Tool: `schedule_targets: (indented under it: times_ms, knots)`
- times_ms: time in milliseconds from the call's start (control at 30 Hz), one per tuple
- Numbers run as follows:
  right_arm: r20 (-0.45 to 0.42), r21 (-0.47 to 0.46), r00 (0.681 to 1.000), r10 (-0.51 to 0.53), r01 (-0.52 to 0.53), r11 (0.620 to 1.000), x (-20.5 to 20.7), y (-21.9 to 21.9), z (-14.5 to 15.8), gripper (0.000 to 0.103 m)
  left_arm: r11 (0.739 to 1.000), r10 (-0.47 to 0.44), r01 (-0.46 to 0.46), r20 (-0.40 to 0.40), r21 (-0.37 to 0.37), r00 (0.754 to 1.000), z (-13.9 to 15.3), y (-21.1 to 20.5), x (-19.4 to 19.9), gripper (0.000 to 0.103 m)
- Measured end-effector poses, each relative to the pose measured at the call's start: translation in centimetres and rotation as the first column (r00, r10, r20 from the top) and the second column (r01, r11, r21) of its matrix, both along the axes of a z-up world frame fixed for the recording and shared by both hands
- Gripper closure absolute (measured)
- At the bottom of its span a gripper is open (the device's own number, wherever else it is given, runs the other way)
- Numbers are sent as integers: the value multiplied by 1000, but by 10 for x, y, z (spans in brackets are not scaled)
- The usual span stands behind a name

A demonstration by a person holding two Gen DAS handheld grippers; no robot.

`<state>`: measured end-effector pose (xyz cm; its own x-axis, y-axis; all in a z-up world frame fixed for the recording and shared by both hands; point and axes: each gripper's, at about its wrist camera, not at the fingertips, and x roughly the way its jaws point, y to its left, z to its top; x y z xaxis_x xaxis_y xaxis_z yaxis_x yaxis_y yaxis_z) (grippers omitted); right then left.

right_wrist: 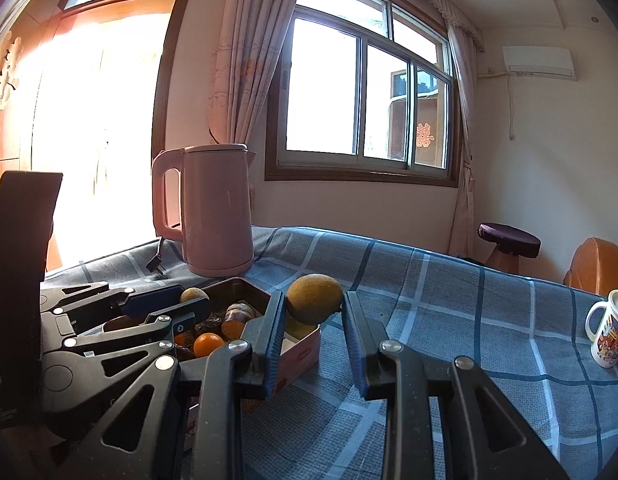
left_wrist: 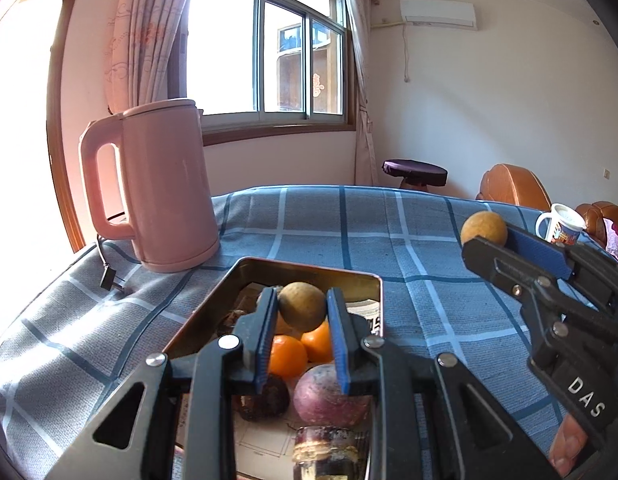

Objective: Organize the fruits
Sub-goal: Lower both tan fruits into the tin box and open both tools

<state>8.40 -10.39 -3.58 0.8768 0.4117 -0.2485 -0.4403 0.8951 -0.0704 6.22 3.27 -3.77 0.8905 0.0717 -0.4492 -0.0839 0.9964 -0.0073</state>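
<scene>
On blue plaid woven tablecloth (left_wrist: 389, 240) by curtained window (left_wrist: 265, 52), smooth pink plastic kettle (left_wrist: 165, 192), rect. metal tin (left_wrist: 373, 292) w/ oranges (left_wrist: 287, 356), L gripper (left_wrist: 303, 308) clamping round tan fruit (left_wrist: 301, 306) over tin, R gripper (right_wrist: 314, 306) clamping 2nd tan fruit (right_wrist: 314, 298) beside tin.

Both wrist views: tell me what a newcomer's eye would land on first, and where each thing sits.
The left tongs are shut on a brownish-yellow round fruit above the open tin box, which holds oranges and a purple fruit. The right tongs are shut on a second yellow-brown fruit beside the box. A tall pink electric kettle stands behind the box on the blue checked tablecloth.
</scene>
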Motion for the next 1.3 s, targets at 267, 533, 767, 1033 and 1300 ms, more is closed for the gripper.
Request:
schedule_targets:
  times_ms: [267,533,767,1033,1300]
  knots:
    - [2,-12,999,45,-45,999,1,20,3,72,999,47,-47,-18,1,999,-2,23,-2,76]
    - [-6,-31,997,77,-77,997,2,36,3,72,997,79,-79,-39,-2,996,-9,41,-4,77]
    - [-34,-52,994,103,-104,993,6,51,-2,72,995,98,-98,-59,1,993,-14,51,-5,77]
    - [-56,-78,990,126,-130,988,6,66,-9,72,993,118,-119,-67,-5,991,-15,62,-7,77]
    - [-97,-88,986,138,-147,985,13,79,-17,72,991,130,-131,-82,-7,988,-20,70,-8,76]
